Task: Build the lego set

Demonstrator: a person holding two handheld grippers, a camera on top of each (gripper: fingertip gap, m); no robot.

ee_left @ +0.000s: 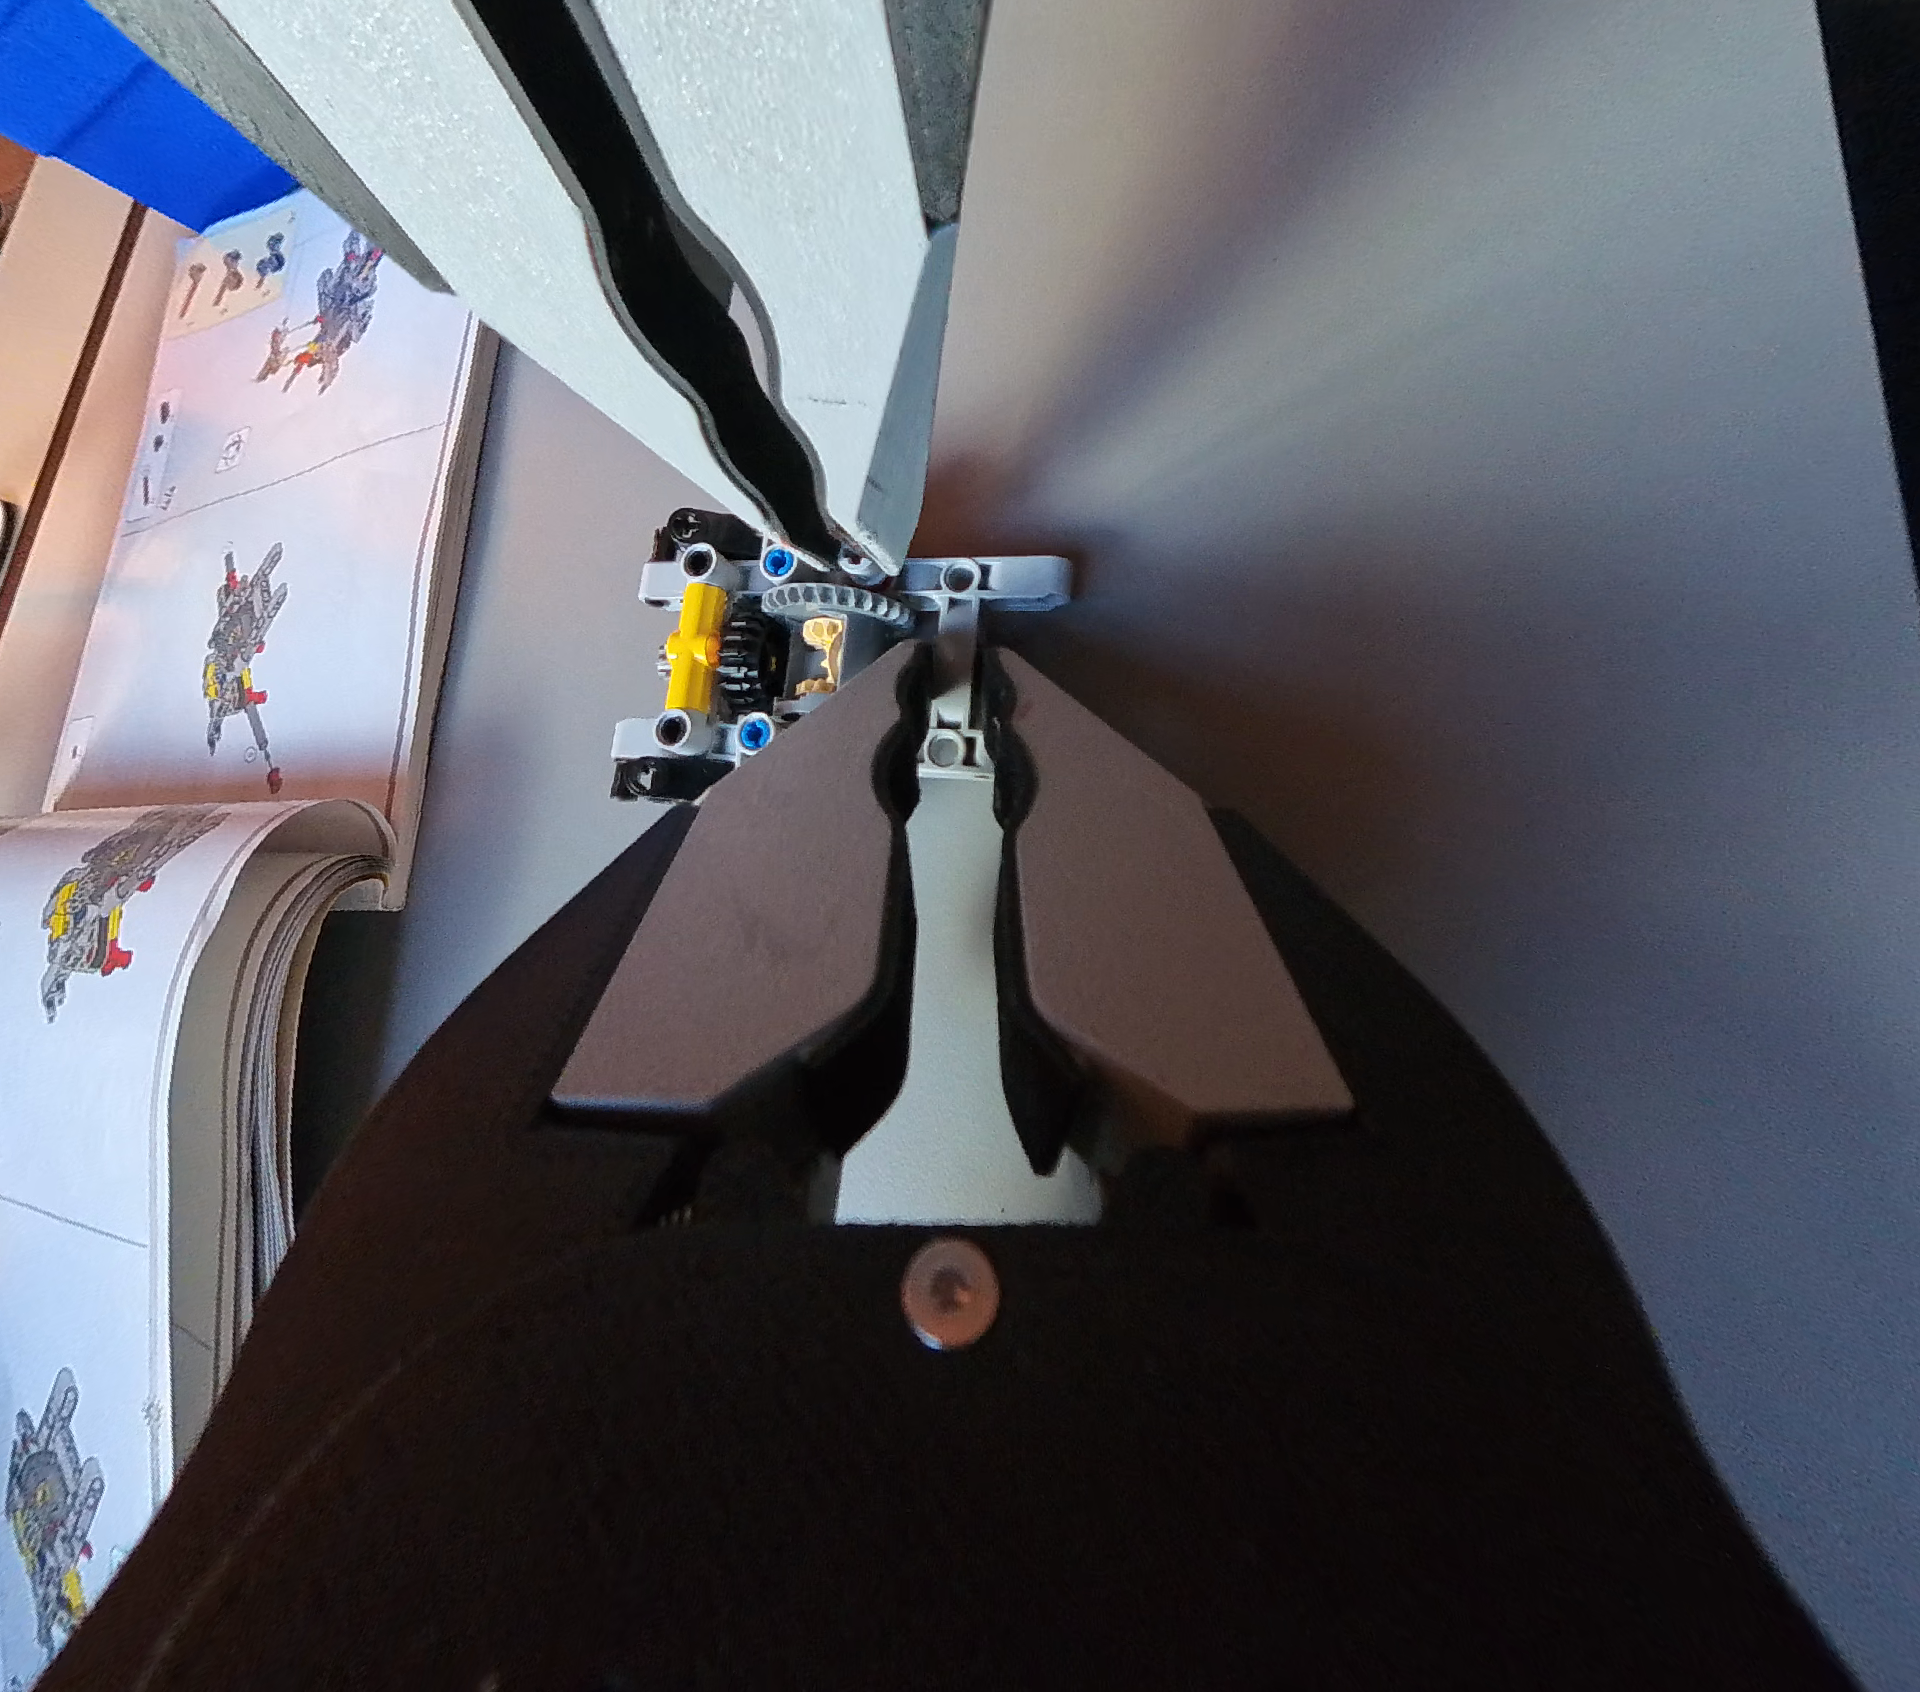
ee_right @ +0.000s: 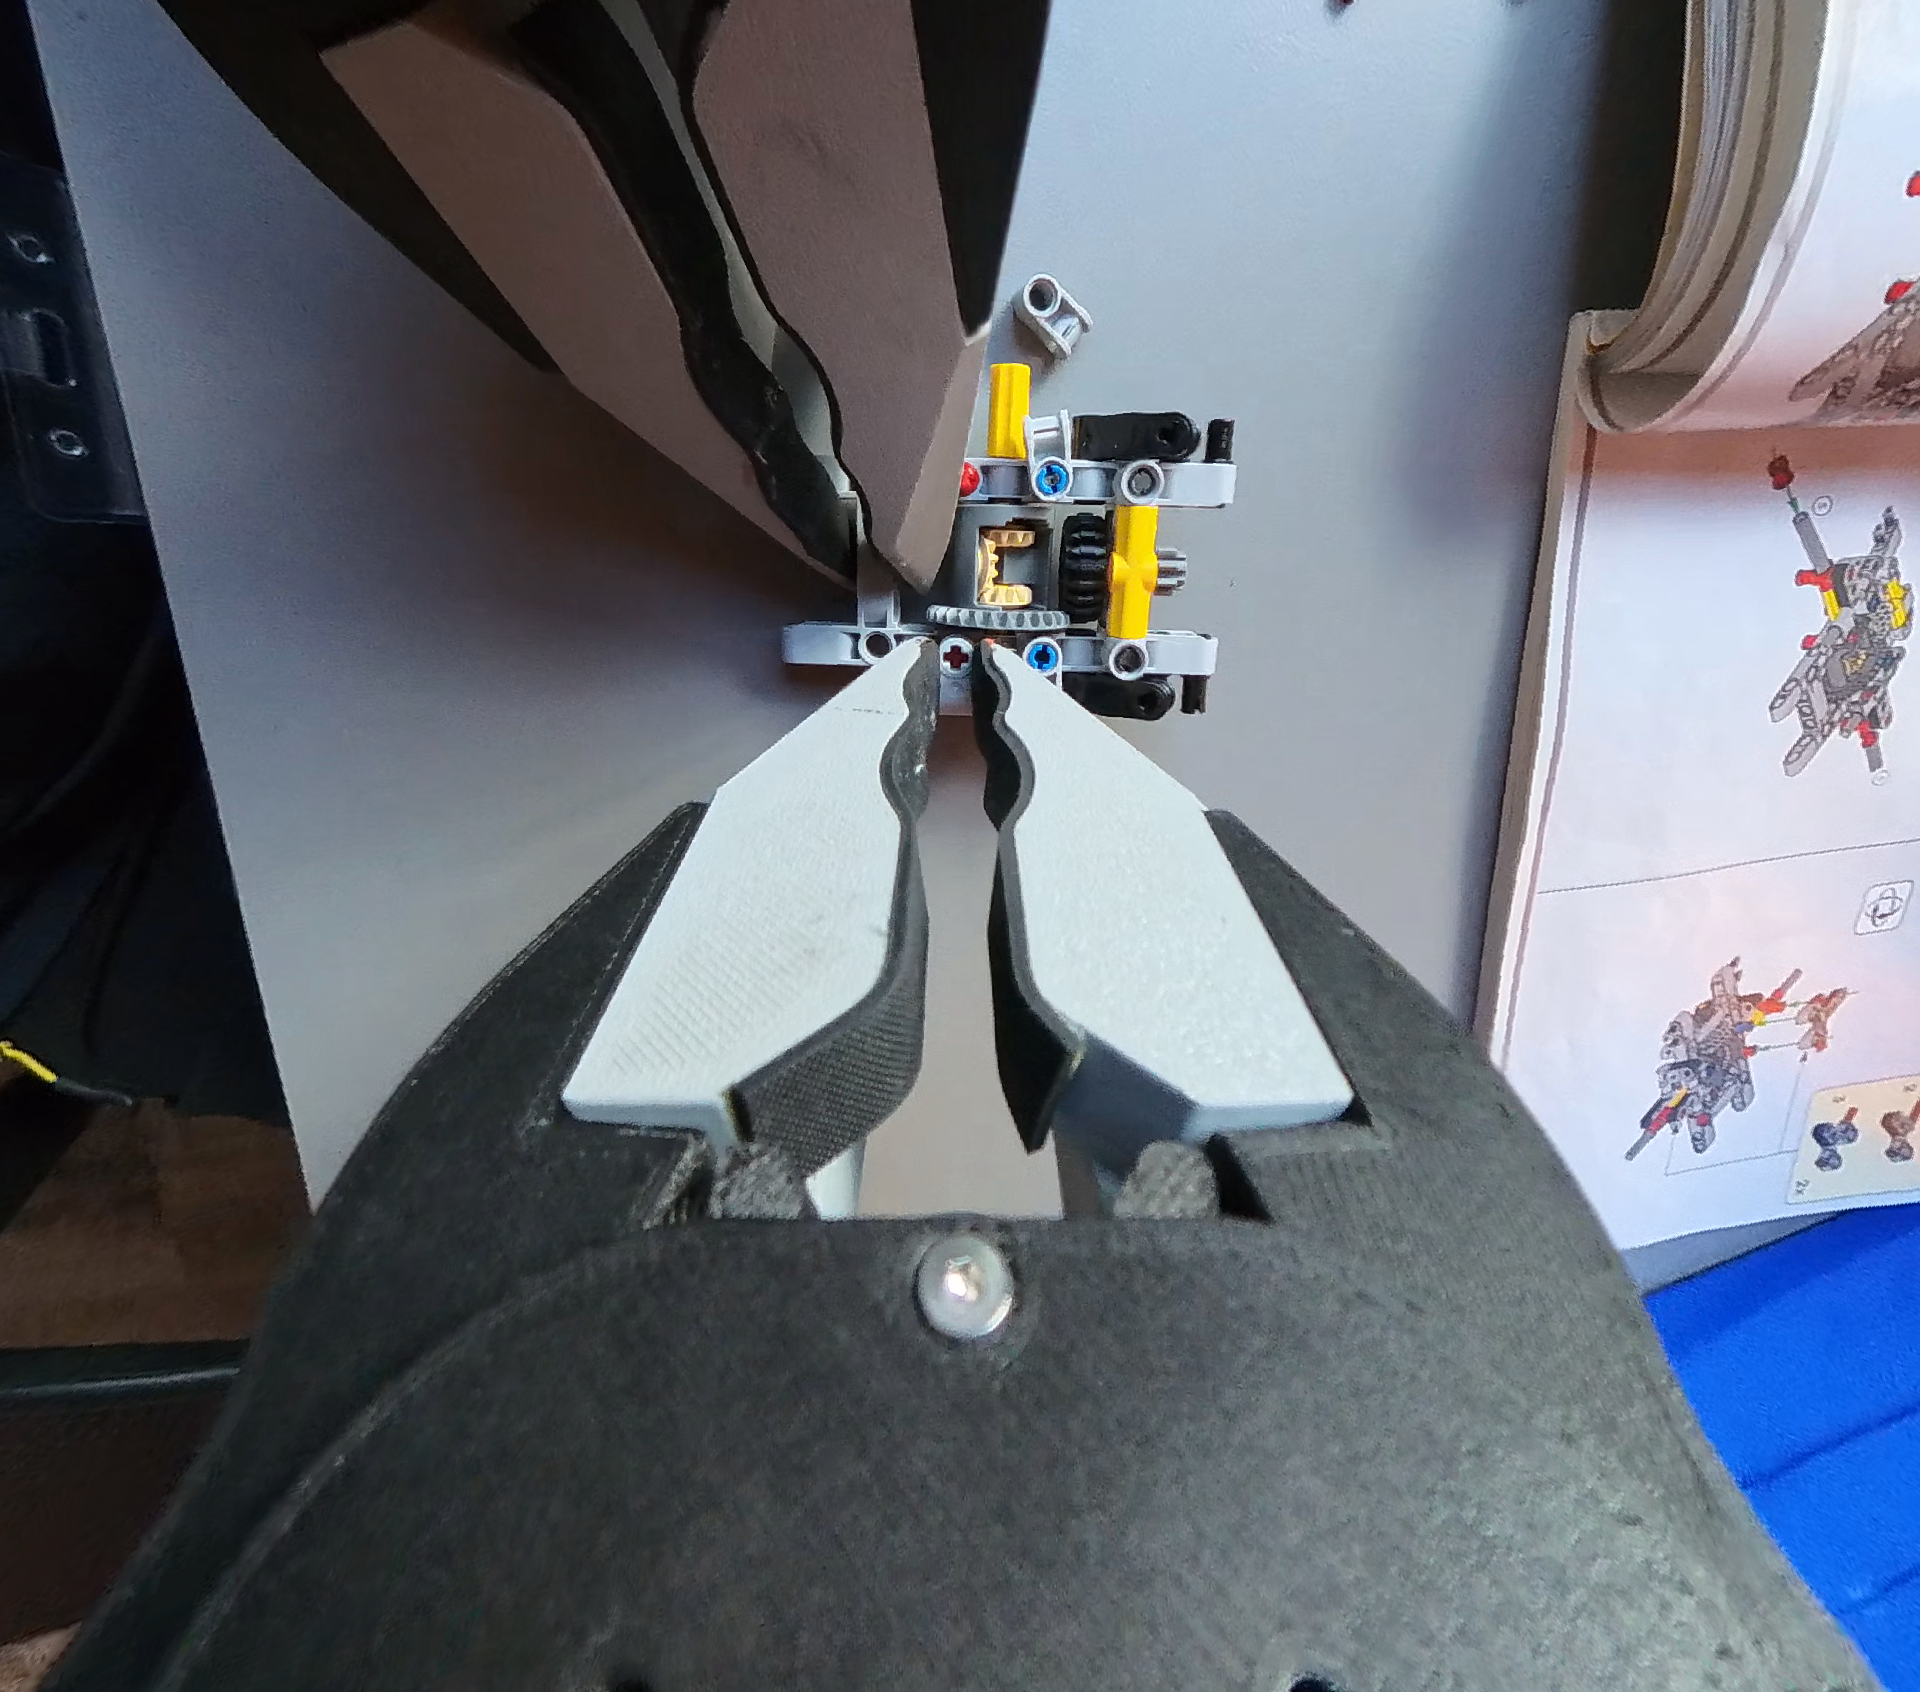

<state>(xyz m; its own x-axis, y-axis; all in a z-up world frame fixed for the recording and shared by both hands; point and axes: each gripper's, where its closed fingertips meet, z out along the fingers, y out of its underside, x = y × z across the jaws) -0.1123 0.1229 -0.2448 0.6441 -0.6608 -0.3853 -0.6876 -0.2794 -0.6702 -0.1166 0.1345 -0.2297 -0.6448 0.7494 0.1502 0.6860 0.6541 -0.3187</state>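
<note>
A: In the left wrist view, what does the left gripper (ee_left: 951, 697) have?

B: It's clamped on the grey beam (ee_left: 948, 733) of the toy gear assembly (ee_left: 769, 655), which lies straight ahead on the grey table (ee_left: 1455, 499), its long axis running left to right.

A: And the right wrist view?

B: The right gripper (ee_right: 958, 674) pinches the assembly's near grey rail at a small red-centred pin (ee_right: 956, 656). Both are equally close. The open booklet (ee_right: 1714, 811) carries drawings; no writing is readable.
</note>
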